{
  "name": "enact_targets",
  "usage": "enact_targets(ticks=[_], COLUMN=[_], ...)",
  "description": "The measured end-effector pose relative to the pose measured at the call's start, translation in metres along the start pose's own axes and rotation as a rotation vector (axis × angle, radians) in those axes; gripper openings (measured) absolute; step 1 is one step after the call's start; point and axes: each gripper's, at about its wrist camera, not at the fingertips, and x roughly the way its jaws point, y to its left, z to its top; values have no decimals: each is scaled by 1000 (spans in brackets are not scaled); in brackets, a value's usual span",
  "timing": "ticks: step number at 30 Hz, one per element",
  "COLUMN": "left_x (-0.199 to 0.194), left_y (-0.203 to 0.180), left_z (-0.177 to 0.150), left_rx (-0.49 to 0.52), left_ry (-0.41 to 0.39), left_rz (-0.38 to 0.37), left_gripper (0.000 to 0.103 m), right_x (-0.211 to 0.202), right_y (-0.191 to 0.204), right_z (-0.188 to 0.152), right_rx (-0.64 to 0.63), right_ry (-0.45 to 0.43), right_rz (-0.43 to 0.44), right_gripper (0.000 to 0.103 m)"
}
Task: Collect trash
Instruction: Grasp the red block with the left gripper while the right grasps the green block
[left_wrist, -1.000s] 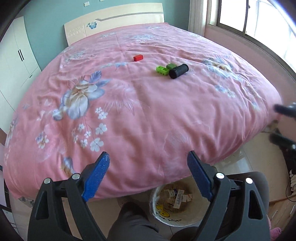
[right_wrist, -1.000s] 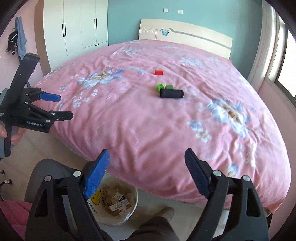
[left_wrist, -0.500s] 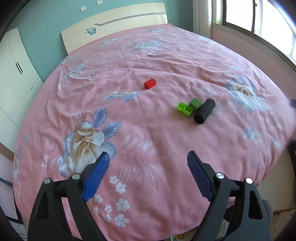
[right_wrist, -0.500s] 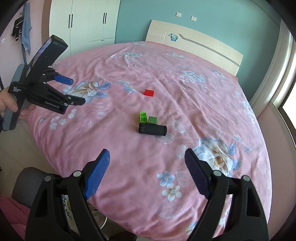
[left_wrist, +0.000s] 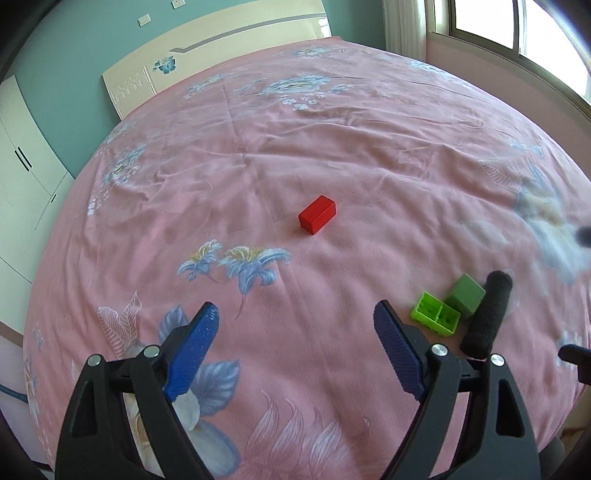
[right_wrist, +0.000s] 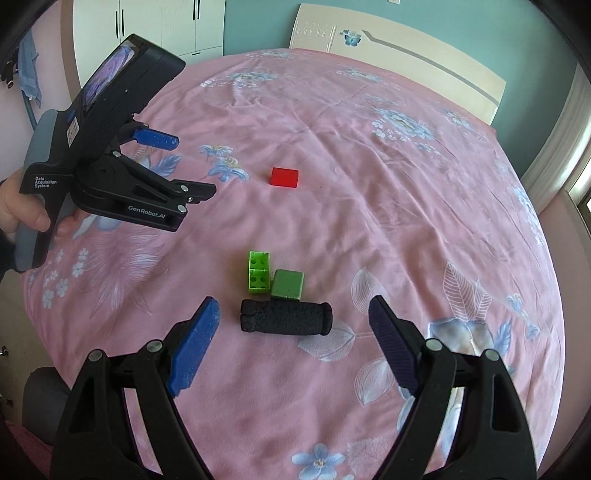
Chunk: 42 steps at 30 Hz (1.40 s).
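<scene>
so, from the left wrist, the left gripper (left_wrist: 291, 325) hangs over the bed (left_wrist: 332, 147) with fingers spread and empty; the red block (left_wrist: 317, 214) lies ahead, likely its target. from the right wrist, the right gripper (right_wrist: 291, 321) is also wide and empty, the black foam roller (right_wrist: 286, 318) lying between its fingers, two green blocks (right_wrist: 275, 275) just beyond, touching.

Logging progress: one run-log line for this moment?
left tongs open, empty | right tongs open over black roller | red block on bed
</scene>
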Motion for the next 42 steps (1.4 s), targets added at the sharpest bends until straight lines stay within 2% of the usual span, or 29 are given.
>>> enact_targets(ticks=[6, 10, 14, 18, 23, 25, 26, 30, 32, 35, 36, 38, 42], left_x=[47, 70, 88, 101, 118, 124, 126, 137, 140, 141, 140, 139, 132], left_y=[0, -2, -6, -6, -5, -5, -6, -6, -10, -24, -29, -31, -21], left_z=[17, 25, 34, 41, 55, 60, 63, 69, 70, 68, 67, 66, 67], left_rx=[20, 36, 65, 75, 75, 73, 70, 23, 20, 39, 51, 48, -7], left_ry=[16, 17, 15, 14, 16, 15, 15, 32, 31, 26, 19, 16, 12], left_rz=[-5, -11, -21, -21, -19, -27, -34, -111, -109, -105, -80, -59, -85], left_gripper=[88, 88, 88, 88, 88, 87, 87, 66, 61, 40, 40, 40, 40], right_x=[66, 96, 107, 117, 127, 130, 132, 133, 136, 143, 143, 142, 135], right_y=[-3, -13, -13, -6, -9, -12, -14, -23, -29, -34, -34, -33, -33], right_z=[12, 16, 19, 19, 20, 23, 24, 24, 22, 21, 21, 21, 20], right_rx=[-33, -8, -1, -42, -21, 3, 16, 34, 51, 95, 98, 100, 108], right_ry=[78, 122, 129, 161, 192, 199, 203, 206, 215, 219, 214, 207, 174], right_rz=[-20, -5, 41, 16, 67, 107, 122, 133, 123, 140, 138, 129, 114], right_gripper=[80, 67, 67, 63, 54, 43, 41, 37, 36, 34, 31, 31, 31])
